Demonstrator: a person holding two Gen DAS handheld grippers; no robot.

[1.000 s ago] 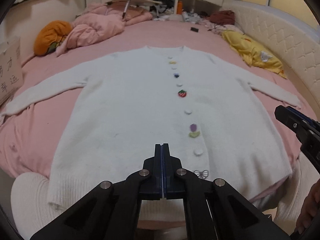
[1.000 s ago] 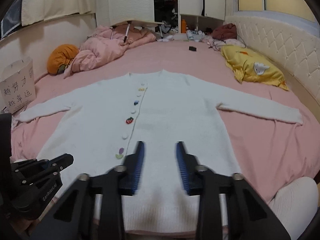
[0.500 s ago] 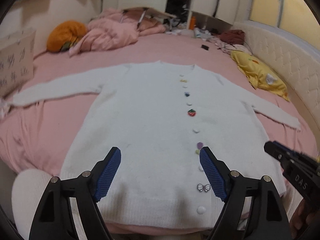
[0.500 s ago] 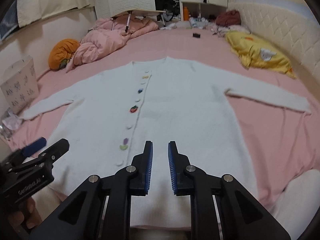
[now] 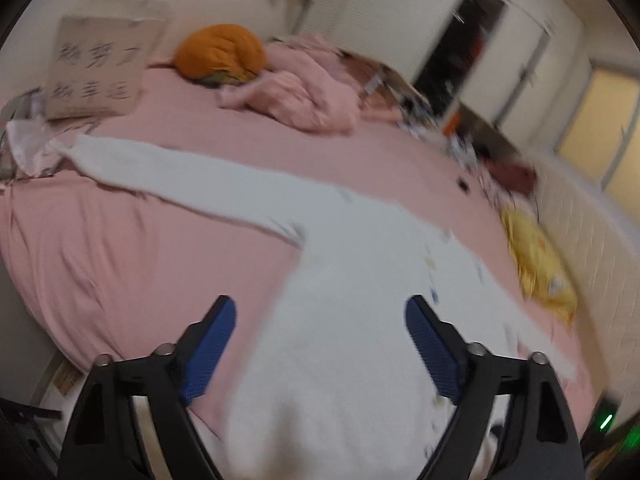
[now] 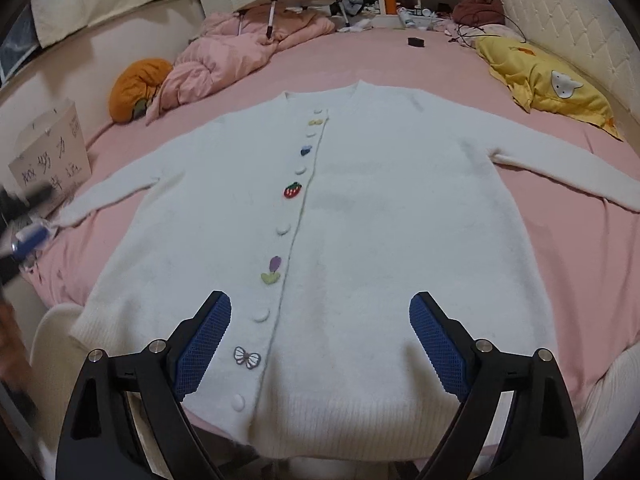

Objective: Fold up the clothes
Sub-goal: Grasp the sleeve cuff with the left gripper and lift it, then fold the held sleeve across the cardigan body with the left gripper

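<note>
A white fuzzy cardigan (image 6: 360,232) lies spread flat on the pink bed (image 6: 400,60), front up, sleeves out to both sides, with a row of novelty buttons down its placket. My right gripper (image 6: 320,340) is open and empty above the hem. My left gripper (image 5: 320,344) is open and empty, over the cardigan's (image 5: 340,300) left side, tilted toward the left sleeve (image 5: 180,172). The left view is blurred. The left gripper shows as a blur at the left edge of the right wrist view (image 6: 28,236).
A pink duvet (image 6: 240,52) and orange cushion (image 6: 136,88) lie at the back left. A yellow pillow (image 6: 548,84) lies by the padded headboard (image 6: 580,12) at right. A paper bag with writing (image 6: 48,164) stands at left. A small black object (image 6: 416,41) lies on the far sheet.
My right gripper has opened wide from nearly shut. My left gripper, open since half a second ago, has swung left and tilted toward the left sleeve.
</note>
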